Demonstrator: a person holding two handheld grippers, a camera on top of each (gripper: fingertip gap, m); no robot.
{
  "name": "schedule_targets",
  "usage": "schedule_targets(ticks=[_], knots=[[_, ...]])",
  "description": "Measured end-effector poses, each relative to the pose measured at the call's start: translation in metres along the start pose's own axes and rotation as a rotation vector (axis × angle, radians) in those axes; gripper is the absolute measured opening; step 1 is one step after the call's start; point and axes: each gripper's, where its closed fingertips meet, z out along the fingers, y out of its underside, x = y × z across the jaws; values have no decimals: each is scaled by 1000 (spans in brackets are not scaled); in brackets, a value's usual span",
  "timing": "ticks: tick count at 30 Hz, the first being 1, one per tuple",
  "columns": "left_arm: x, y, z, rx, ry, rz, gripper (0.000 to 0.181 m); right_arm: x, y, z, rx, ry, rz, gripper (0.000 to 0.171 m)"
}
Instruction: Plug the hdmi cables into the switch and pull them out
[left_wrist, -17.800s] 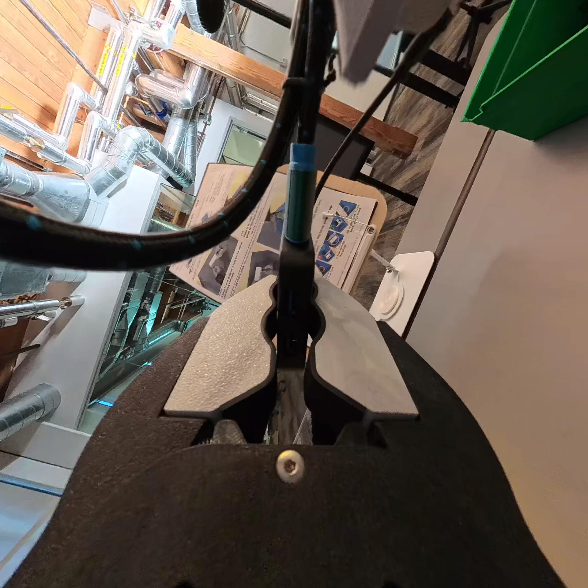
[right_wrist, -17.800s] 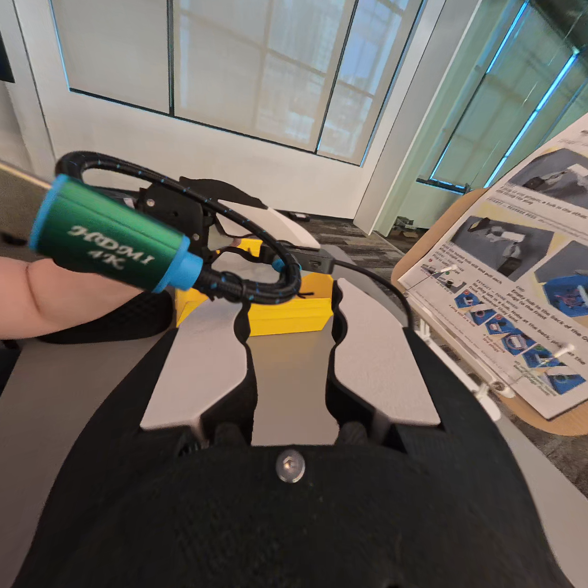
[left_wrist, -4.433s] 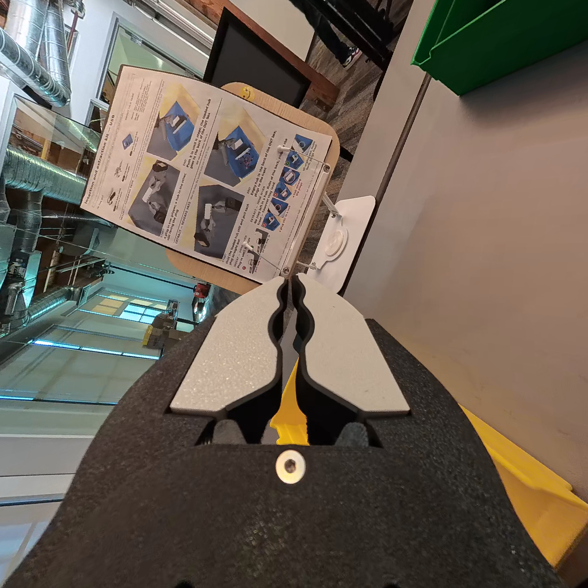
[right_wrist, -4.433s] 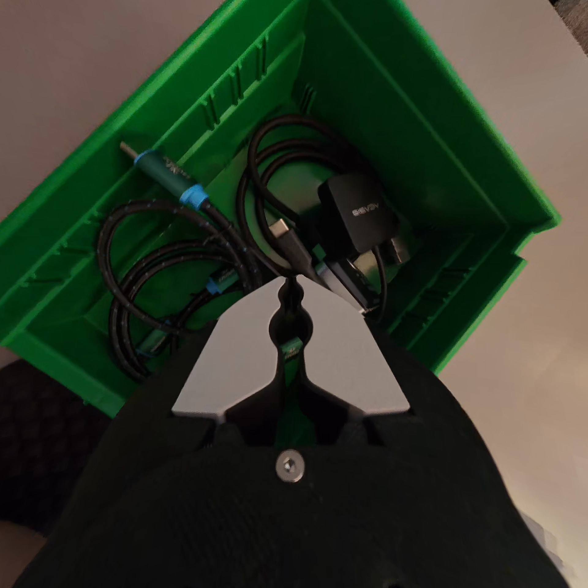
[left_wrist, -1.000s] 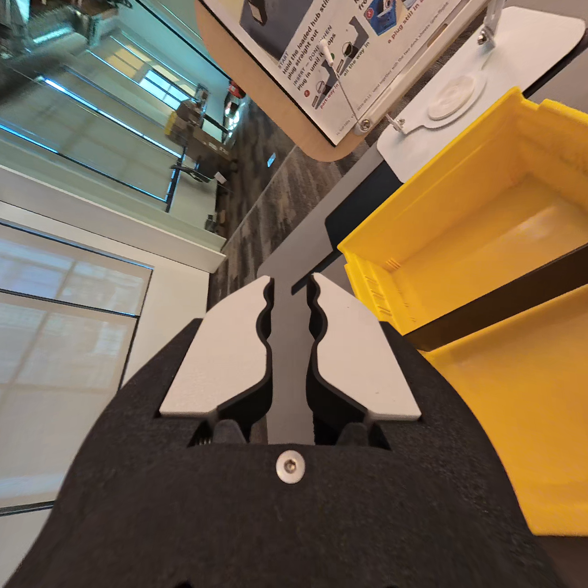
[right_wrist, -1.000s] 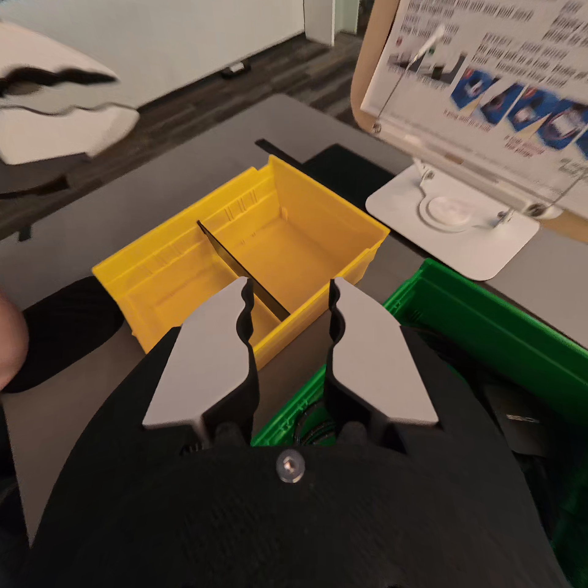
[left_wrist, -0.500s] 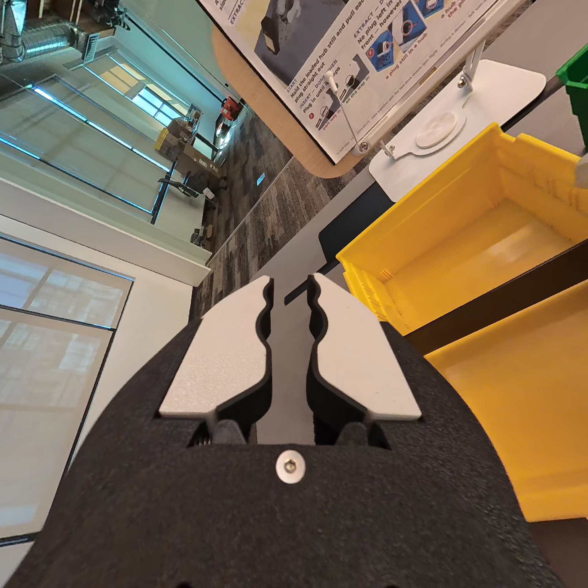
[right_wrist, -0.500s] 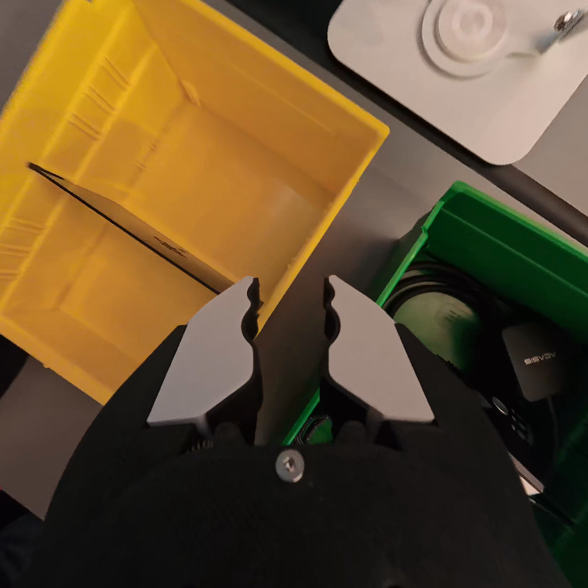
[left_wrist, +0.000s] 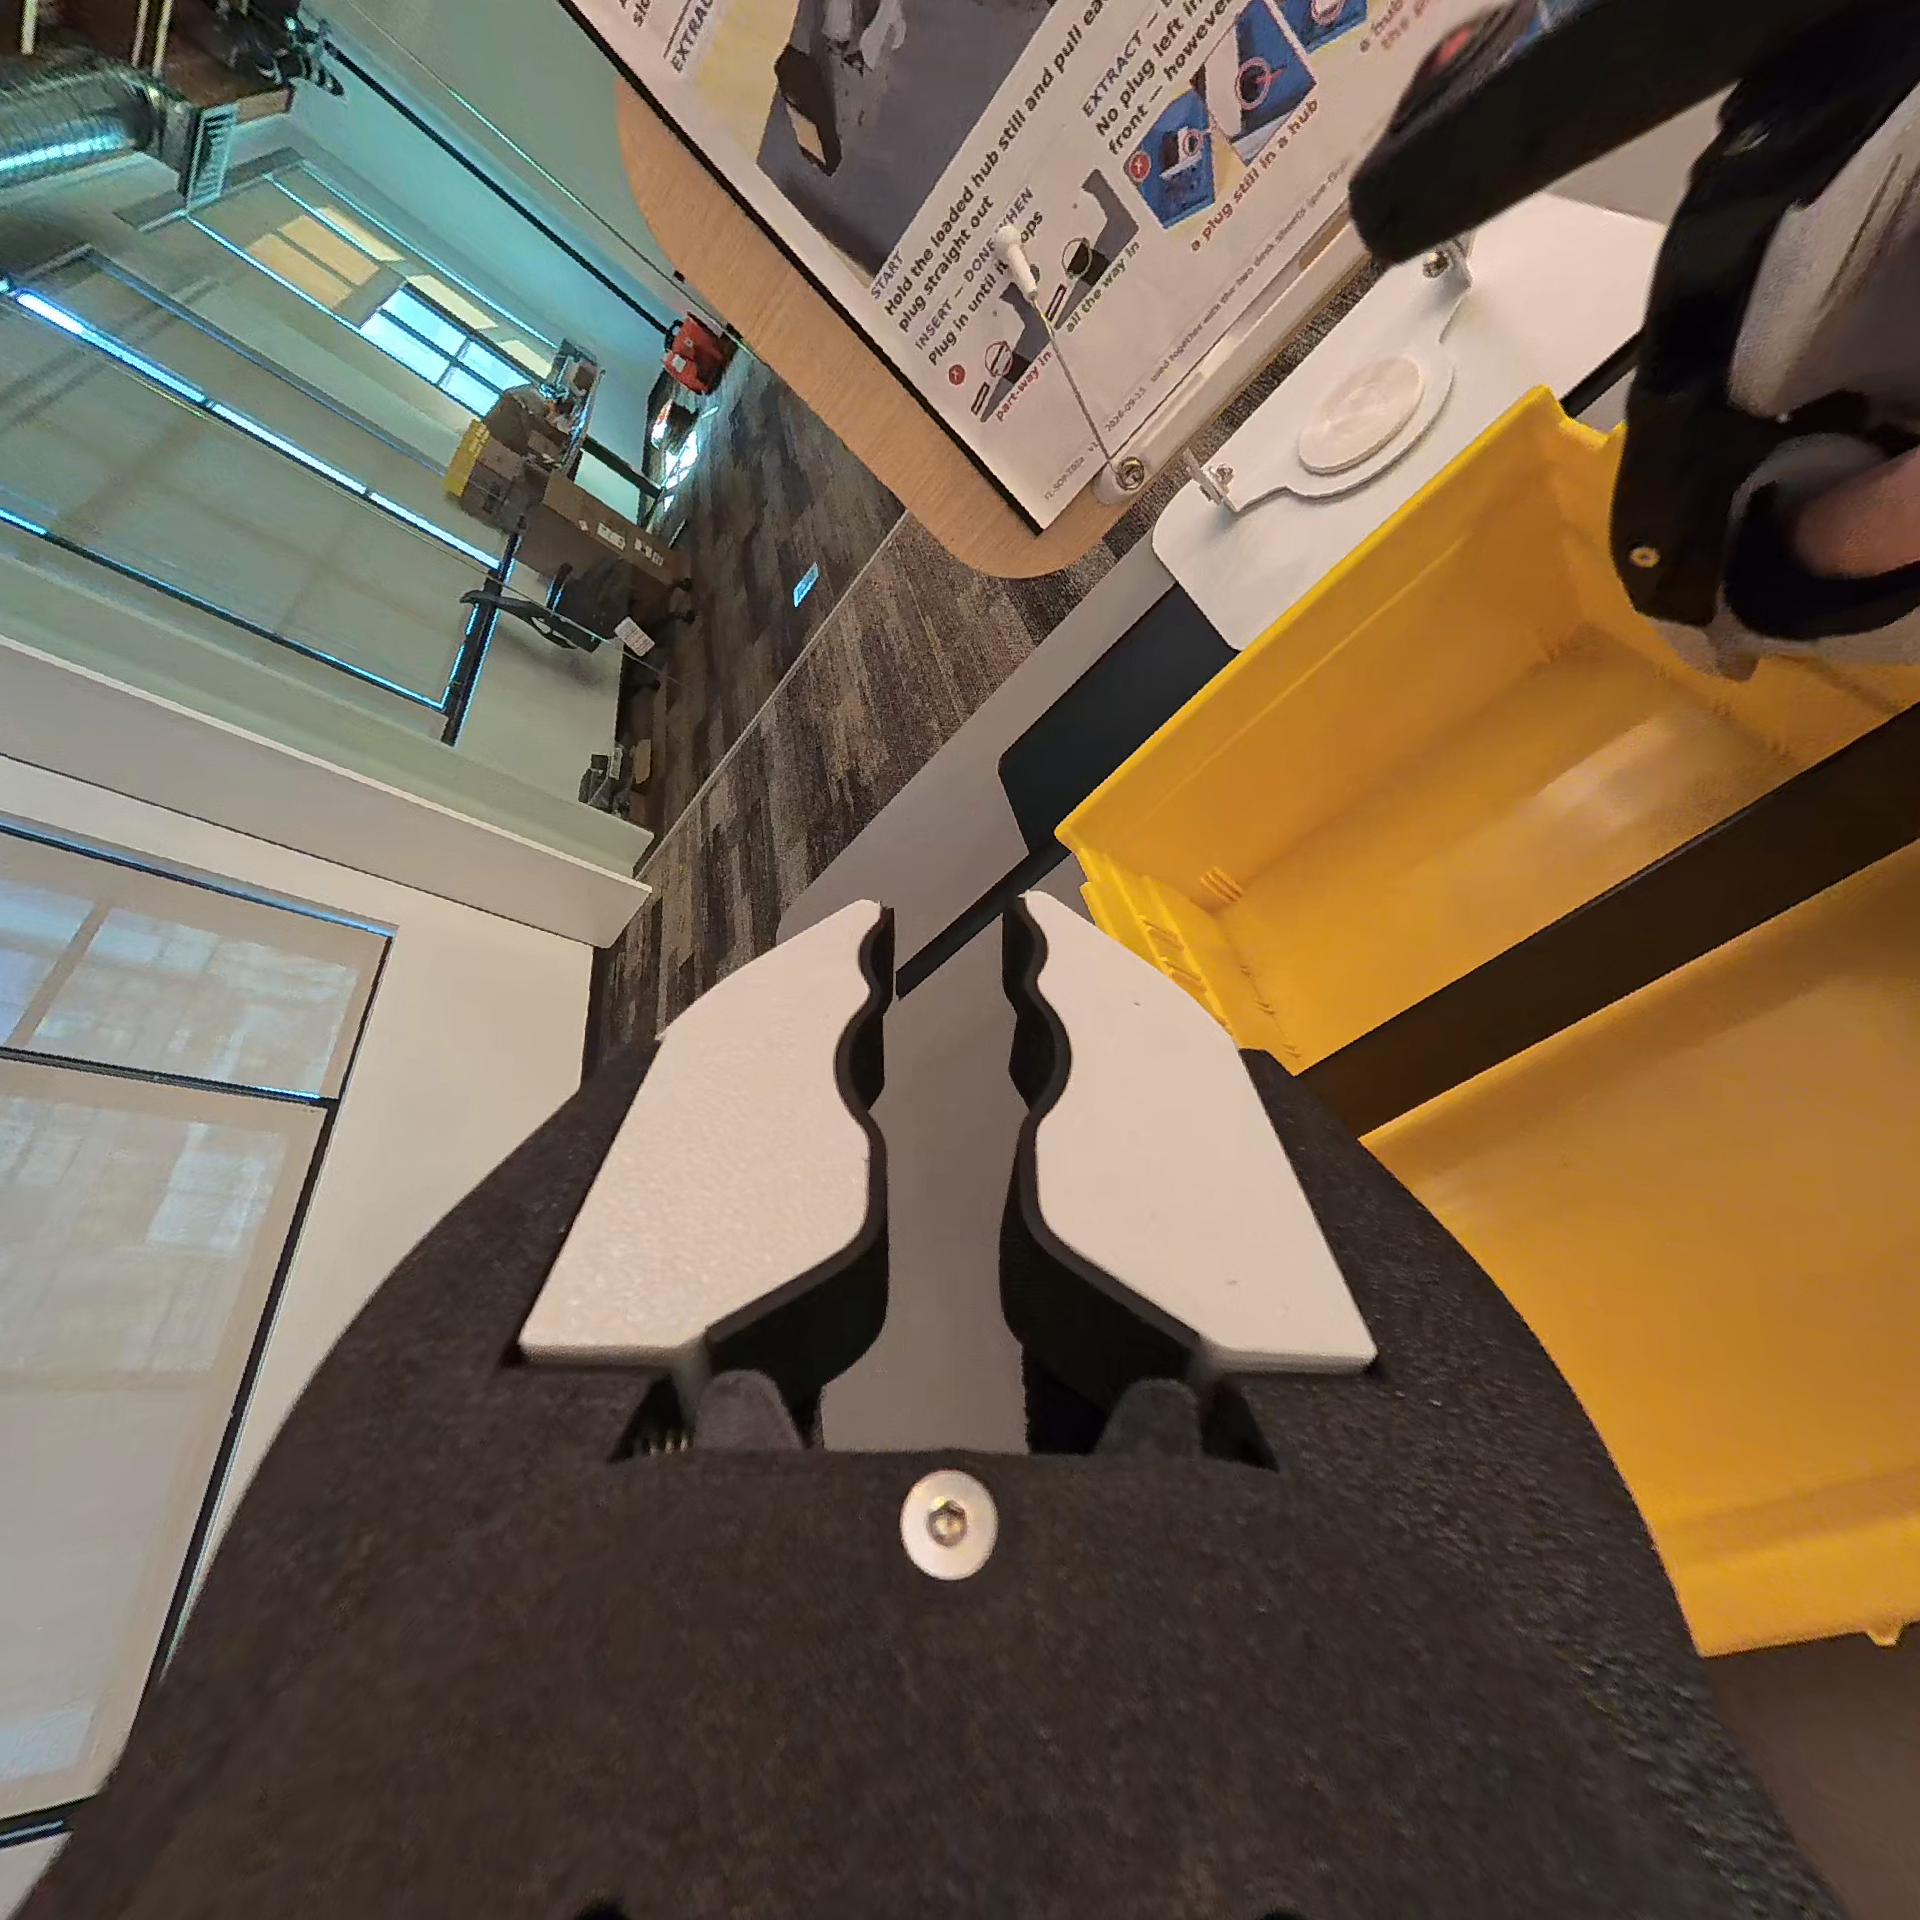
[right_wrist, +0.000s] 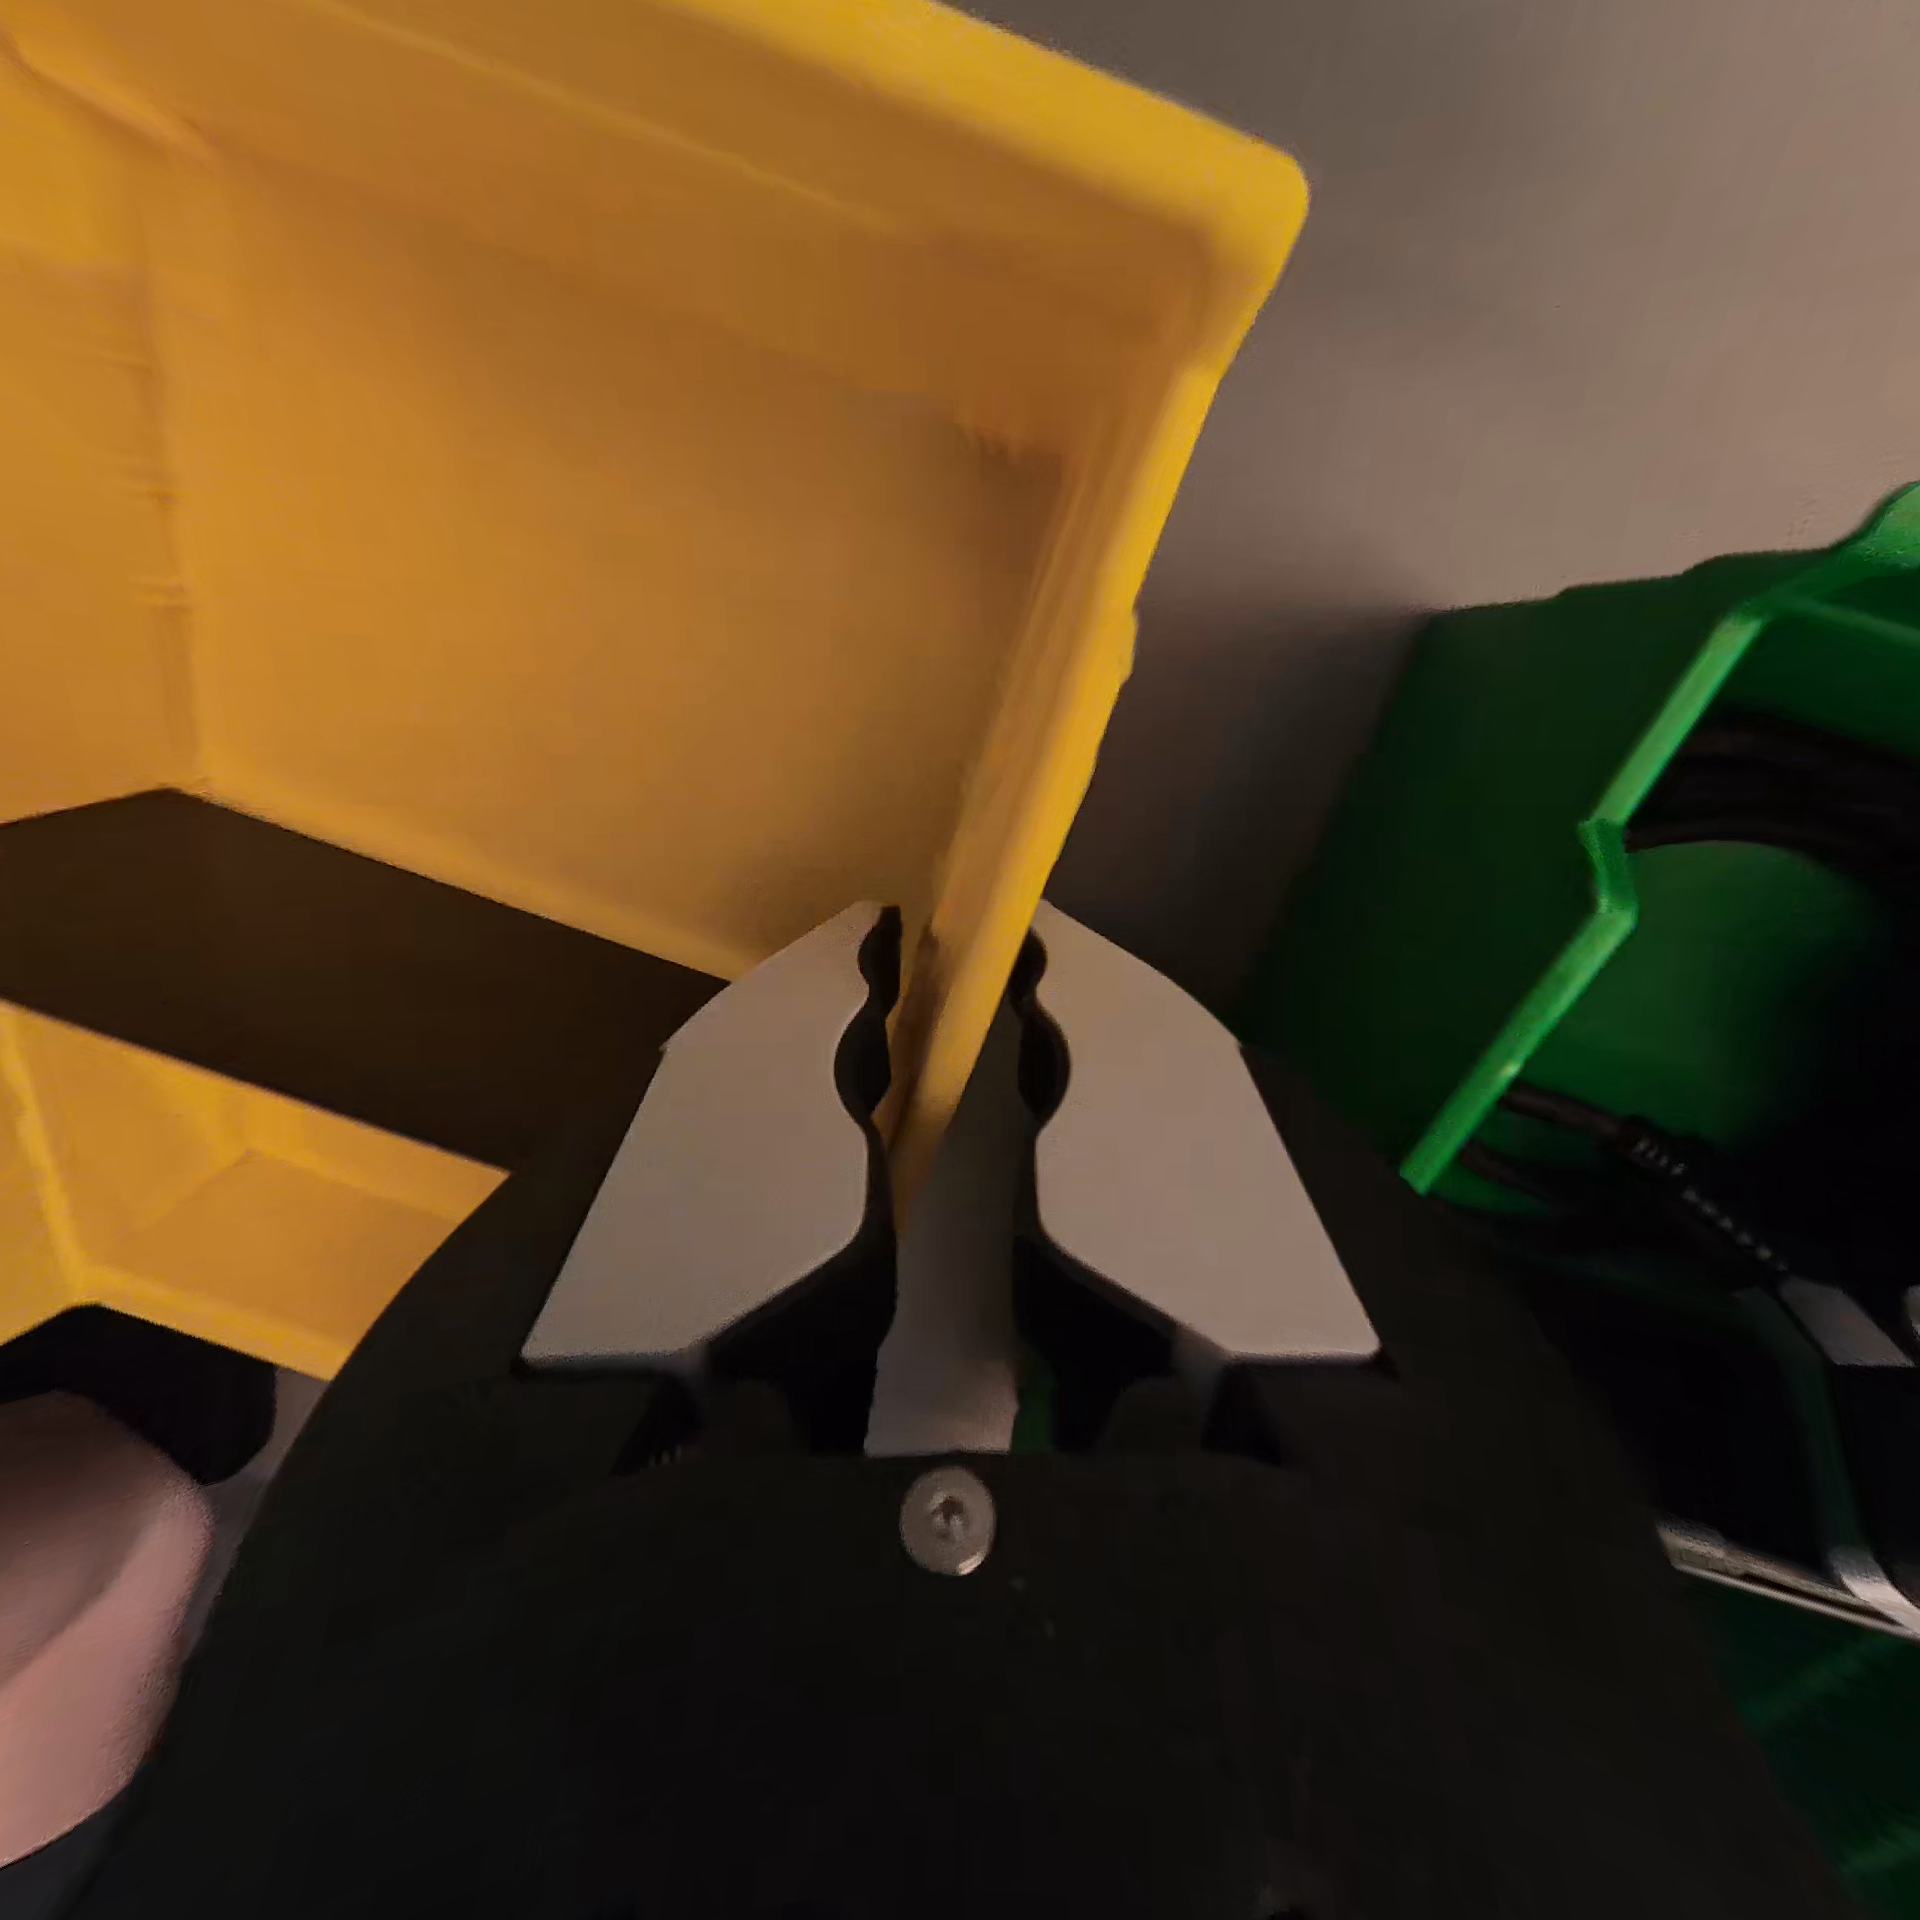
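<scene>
Large windows (left_wrist: 156, 1195), patterned dark carpet (left_wrist: 790, 665), distant office chair (left_wrist: 582, 608)

The bin (right_wrist: 665, 499) ahead of the right gripper (right_wrist: 951, 925) is bright yellow, with a black divider (right_wrist: 260, 914) across it. To the gripper's right, a second bin (right_wrist: 1558, 935) is vivid green and holds black cables (right_wrist: 1662, 1174). Both grippers have pale grey fingers (left_wrist: 727, 1164) on speckled black bodies. Beyond the left gripper (left_wrist: 945, 925), the table (left_wrist: 935, 883) is plain grey, the floor (left_wrist: 790, 644) mottled grey and brown, and the stand base (left_wrist: 1351, 416) white.
</scene>
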Motion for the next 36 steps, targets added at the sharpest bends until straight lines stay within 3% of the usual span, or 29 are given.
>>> schedule_targets(ticks=[8, 17, 20, 25, 31, 36], knots=[[5, 2, 3, -16, 21, 19, 20, 3, -5, 9, -72, 93, 60, 14], [11, 1, 1, -8, 53, 29, 20, 0, -6, 10, -76, 43, 99, 8], [11, 0, -1, 0, 59, 27, 19, -8, -7, 10, -75, -45, 141, 6], [11, 1, -7, 8, 95, 0, 19, -15, 1, 8, -154, -72, 125, 8], [6, -3, -31, 64, 152, -80, 19, -23, 5, -17, -250, -61, 94, 8], [-26, -3, -71, 141, 45, -189, 20, -24, -1, -63, -276, -113, 90, 8]])
